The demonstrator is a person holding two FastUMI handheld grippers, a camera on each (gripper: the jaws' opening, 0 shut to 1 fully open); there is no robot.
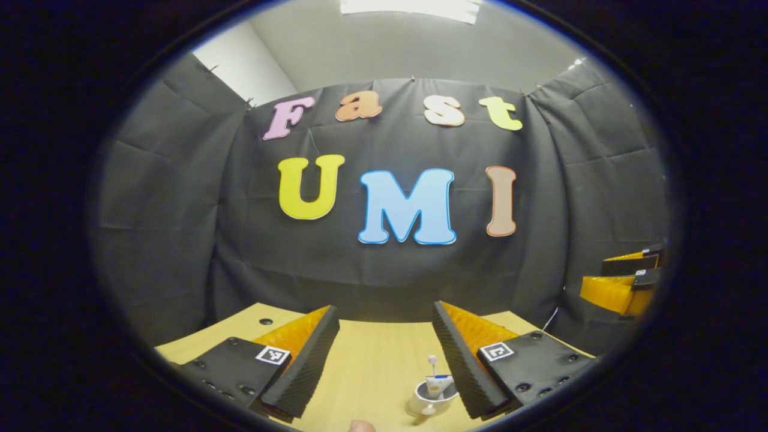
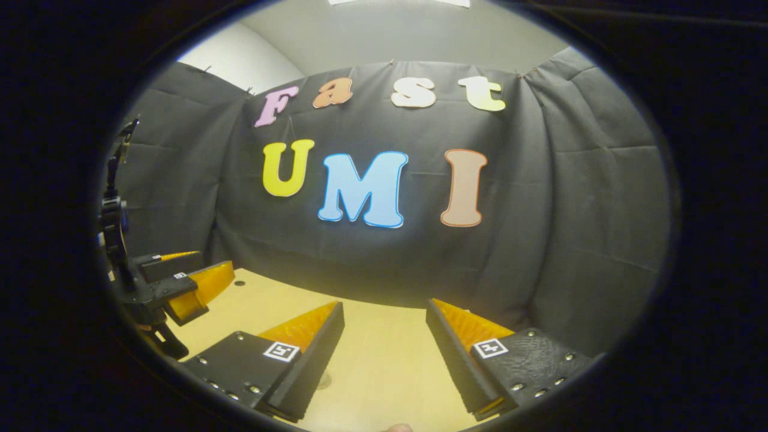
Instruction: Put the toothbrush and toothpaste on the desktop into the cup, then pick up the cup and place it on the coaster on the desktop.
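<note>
On the wooden surface point(image 1: 372, 366), between the spread fingers of the left gripper point(image 1: 384, 354): white cup point(image 1: 429, 399) holding toothpaste point(image 1: 437, 384) and toothbrush point(image 1: 431, 362). Right gripper point(image 2: 384, 348) wide too, gripping nothing.

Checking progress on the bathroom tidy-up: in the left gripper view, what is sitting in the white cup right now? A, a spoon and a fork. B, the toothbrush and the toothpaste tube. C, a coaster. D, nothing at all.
B: in the left gripper view the white cup on the wooden desktop holds the toothpaste tube, and the toothbrush rises above its rim.
</note>
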